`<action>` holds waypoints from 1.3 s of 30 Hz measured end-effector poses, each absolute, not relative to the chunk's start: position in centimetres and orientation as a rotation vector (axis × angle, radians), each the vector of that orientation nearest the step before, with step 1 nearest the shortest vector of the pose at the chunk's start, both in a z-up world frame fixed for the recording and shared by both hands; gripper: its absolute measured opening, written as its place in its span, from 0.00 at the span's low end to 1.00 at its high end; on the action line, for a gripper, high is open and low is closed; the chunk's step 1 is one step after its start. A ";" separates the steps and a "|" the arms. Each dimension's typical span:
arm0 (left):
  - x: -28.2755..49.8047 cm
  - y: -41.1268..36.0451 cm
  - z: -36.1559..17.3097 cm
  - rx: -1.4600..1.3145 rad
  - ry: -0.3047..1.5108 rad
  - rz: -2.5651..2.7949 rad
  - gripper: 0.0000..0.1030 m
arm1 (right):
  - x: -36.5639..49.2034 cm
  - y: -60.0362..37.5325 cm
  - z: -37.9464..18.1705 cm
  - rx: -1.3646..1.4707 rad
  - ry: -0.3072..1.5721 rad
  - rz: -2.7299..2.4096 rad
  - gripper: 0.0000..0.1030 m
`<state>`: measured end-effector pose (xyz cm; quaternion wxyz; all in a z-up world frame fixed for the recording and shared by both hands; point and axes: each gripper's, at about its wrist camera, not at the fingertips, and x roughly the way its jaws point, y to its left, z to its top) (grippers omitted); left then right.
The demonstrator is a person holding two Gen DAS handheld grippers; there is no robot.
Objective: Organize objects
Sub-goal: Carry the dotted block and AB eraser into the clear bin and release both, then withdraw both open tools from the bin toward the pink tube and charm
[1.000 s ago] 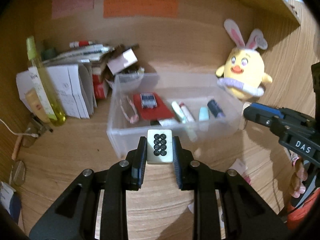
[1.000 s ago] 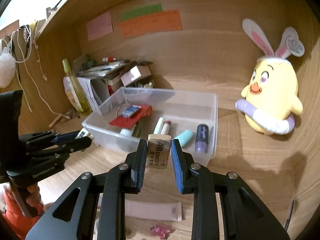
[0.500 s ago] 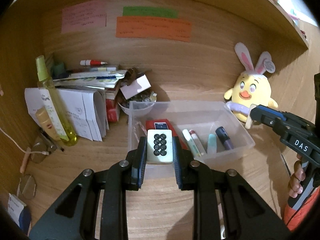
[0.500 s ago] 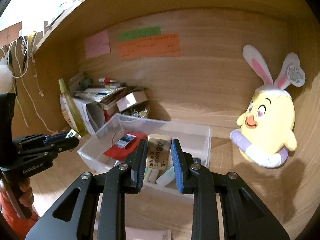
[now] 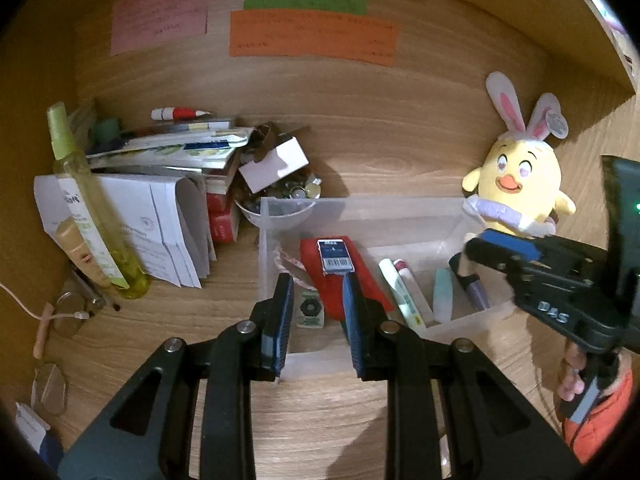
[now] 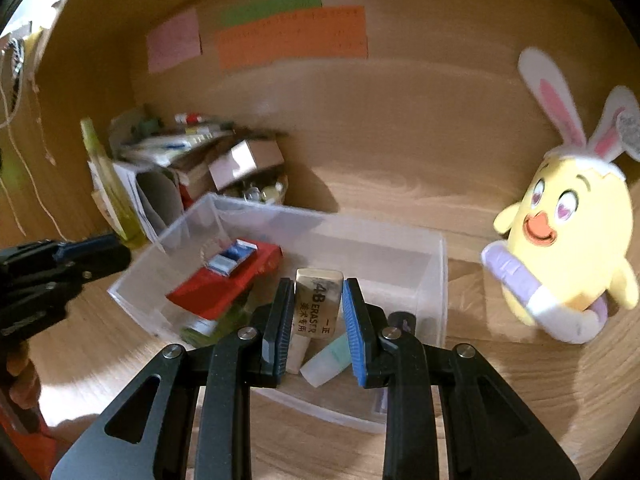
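The left wrist view looks down into the clear plastic bin (image 5: 360, 205) on the wooden surface and shows its contents sharply: a red pouch (image 5: 362, 280) with a small blue-and-white packet (image 5: 336, 255) on it, and several pen-like tubes (image 5: 404, 292) lying side by side. The left hand-held gripper (image 5: 316, 282) is released. Its blue pads stand apart with nothing pressed between them, and a small white tile (image 5: 310, 312) with a dark round mark and a green band lies below, clear of both pads, near the bin's front wall.

Only the right wrist view shows the eraser (image 6: 318, 304). The right hand-held gripper (image 6: 318, 286) is clenched on it, and it stands upright between the pads above the bin's right half. It is a beige block with smudged, greyed corners and black print reading "4B ERASER". The yellow plush chick (image 6: 568, 240) stands just right of the bin.
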<state>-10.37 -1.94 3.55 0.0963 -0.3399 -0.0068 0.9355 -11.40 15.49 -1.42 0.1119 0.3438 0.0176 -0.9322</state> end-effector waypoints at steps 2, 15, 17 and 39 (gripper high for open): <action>-10.2 -1.7 3.2 -1.013 -0.003 2.765 0.24 | -11.8 15.4 -2.1 1.040 0.059 -2.729 0.22; -8.4 -1.1 1.8 -1.041 -0.019 2.713 0.56 | -12.2 15.3 -3.0 1.108 0.059 -2.708 0.22; -7.8 -0.8 1.9 -1.031 -0.005 2.704 0.58 | -11.7 15.4 -2.4 1.088 0.050 -2.714 0.30; -4.5 2.8 -1.2 -1.142 0.097 2.538 0.86 | -1.7 17.6 -1.8 1.021 0.048 -2.797 0.65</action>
